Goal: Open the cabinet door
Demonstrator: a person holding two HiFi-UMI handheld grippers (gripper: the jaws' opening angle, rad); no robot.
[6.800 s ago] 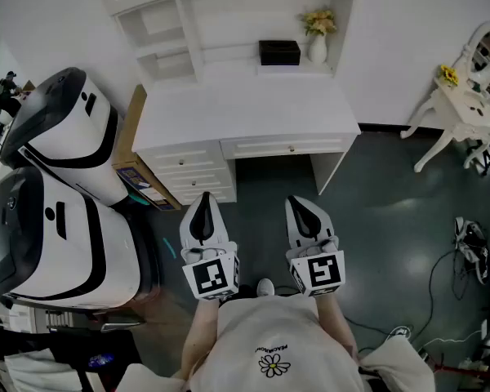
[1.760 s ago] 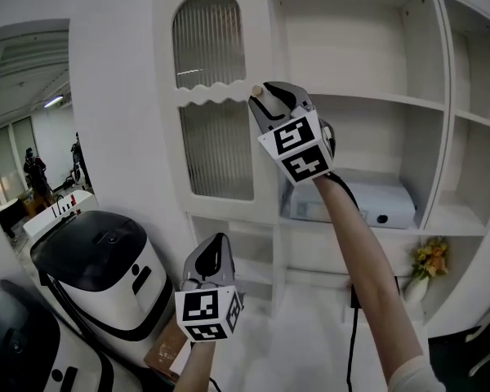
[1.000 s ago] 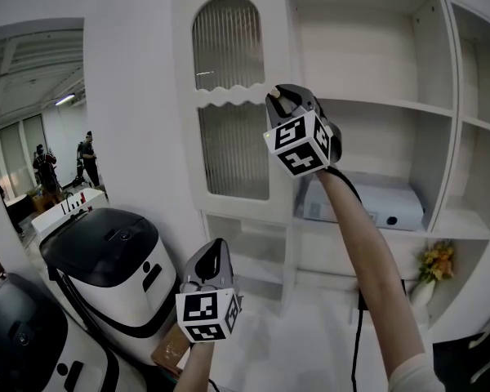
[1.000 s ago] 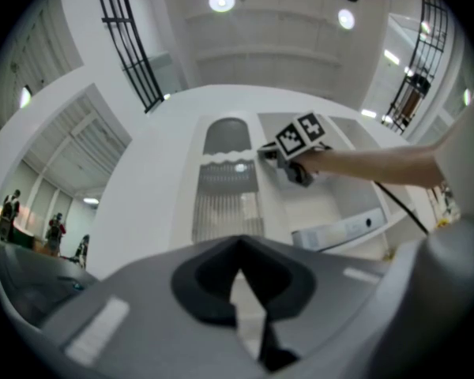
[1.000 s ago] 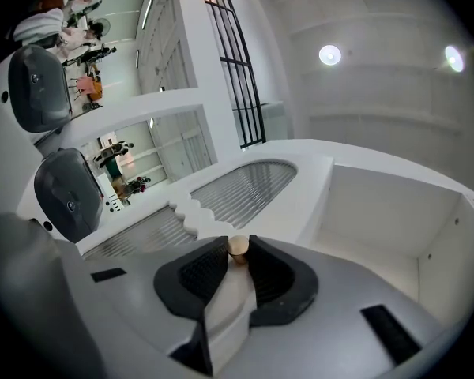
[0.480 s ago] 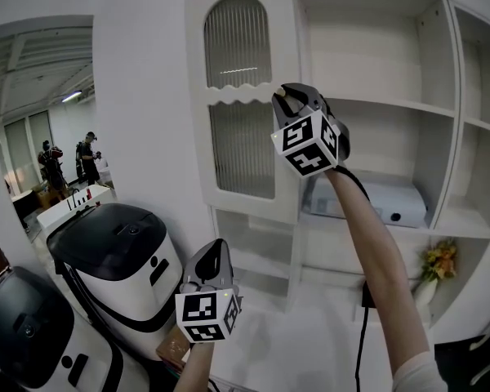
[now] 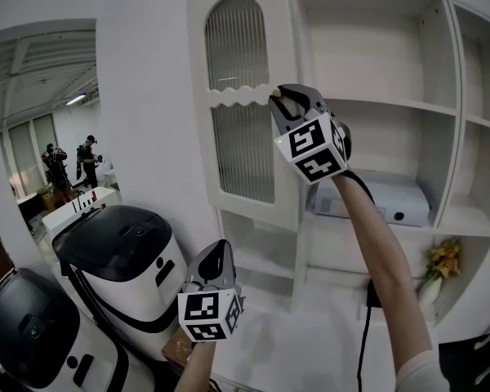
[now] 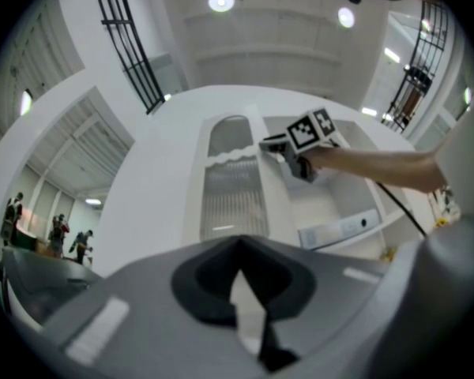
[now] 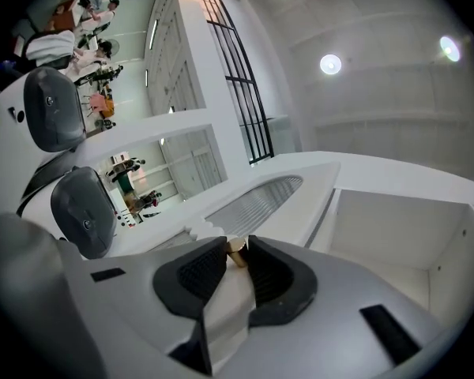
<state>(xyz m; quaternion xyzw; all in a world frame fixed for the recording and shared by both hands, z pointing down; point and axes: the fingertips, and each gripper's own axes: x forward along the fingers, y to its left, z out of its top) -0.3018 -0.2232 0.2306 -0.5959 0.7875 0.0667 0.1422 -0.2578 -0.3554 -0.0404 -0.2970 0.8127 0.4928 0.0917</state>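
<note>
The white cabinet door [image 7: 241, 96], with its arched ribbed glass pane, stands swung out from the shelf unit. Its small pale knob [image 9: 236, 249] sits between the pads of my right gripper [image 9: 237, 256], raised at the door's free edge [image 7: 282, 98]. Those jaws have just been opening, and the knob lies between them with the pads barely off it. My left gripper [image 7: 218, 251] hangs low, shut and empty, well below the door. The left gripper view [image 8: 238, 253] looks up at the door [image 8: 233, 181] and the right gripper [image 8: 273, 144].
Open white shelves [image 7: 392, 104] lie behind the door, with a white box-shaped device [image 7: 384, 204] on one. A vase of yellow flowers [image 7: 441, 264] stands lower right. Two black-and-white machines [image 7: 118, 260] [image 7: 28, 337] stand at lower left. People [image 7: 88, 158] are far back at left.
The door has swung a little further out, and the right gripper went with it at the knob. The left gripper has stayed where it was.
</note>
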